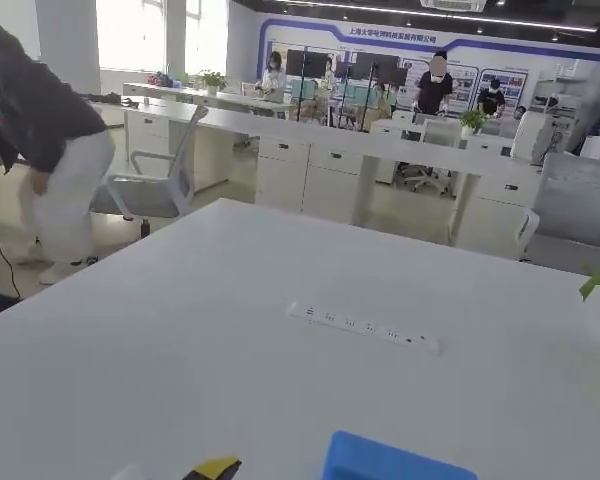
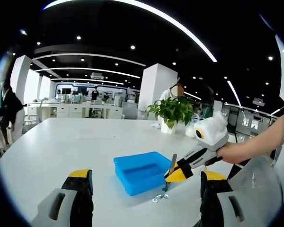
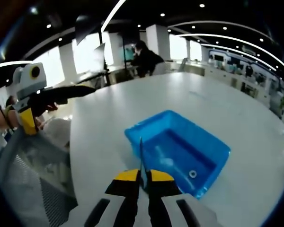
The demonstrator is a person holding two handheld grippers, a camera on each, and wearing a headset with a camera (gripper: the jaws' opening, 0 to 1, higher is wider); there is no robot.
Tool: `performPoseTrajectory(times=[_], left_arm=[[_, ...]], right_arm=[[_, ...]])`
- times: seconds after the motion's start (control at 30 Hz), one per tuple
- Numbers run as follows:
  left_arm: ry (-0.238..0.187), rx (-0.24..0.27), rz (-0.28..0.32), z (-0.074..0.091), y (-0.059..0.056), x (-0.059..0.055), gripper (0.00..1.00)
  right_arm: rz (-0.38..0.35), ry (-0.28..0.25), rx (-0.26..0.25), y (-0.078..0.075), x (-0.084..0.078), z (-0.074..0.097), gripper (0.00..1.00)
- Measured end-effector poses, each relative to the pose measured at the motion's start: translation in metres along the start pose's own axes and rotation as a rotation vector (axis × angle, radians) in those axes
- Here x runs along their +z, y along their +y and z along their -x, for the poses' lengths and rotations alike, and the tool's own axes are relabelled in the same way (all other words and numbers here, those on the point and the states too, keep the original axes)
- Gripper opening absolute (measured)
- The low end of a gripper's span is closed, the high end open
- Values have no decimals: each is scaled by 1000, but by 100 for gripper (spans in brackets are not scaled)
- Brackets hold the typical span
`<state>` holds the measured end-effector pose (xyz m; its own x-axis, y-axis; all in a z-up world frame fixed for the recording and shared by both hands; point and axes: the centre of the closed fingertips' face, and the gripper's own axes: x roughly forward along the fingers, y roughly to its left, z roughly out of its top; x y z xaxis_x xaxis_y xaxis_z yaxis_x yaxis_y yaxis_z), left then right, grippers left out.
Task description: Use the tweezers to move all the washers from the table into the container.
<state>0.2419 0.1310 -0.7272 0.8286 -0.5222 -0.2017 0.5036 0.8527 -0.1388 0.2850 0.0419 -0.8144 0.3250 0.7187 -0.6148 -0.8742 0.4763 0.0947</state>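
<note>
Open-plan office, long white table (image 1: 230, 340). The blue container (image 2: 141, 183) sits on it, with one washer (image 3: 192, 174) lying inside. A small cluster of washers (image 2: 158, 198) lies on the table just beside the container's near corner. The right gripper (image 3: 142, 176) is clenched on the tweezers (image 3: 141, 153), whose tips point down close over the cluster. The left gripper (image 2: 146, 177) has its jaws spread wide and holds nothing. Judgement: pick-up step. Best to single out one washer, straddle its rim with the tips, squeeze gently so it does not flick away, then lift clear of the wall before crossing over.
</note>
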Motion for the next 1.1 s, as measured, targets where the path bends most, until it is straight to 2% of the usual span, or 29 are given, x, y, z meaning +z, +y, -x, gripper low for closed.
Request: performPoseTrajectory(times=[0.23,0.37,0.67,0.83,0.93,1.1], left_arm=[[-4,3,2,0,1,1,96],[-3,1,3,0,0,0,96],[7,-7,-3,0,-1,-2,96],[6,-6,0,0,-1,-1,96],[8,-8,0,-1,-1,-2,96],[13,-8,-2,-1,-1,-3,96]], right_arm=[[-31,-1,11,1,-1,7,3],[-96,-48,39,4,12,17,3],[-150,-103,74,-2,43,40,3],[-176,-140,73,-10,61,49,3],[-216,-173,73,-18,71,50,3],[-281,-187,52,-42,75,45,3]])
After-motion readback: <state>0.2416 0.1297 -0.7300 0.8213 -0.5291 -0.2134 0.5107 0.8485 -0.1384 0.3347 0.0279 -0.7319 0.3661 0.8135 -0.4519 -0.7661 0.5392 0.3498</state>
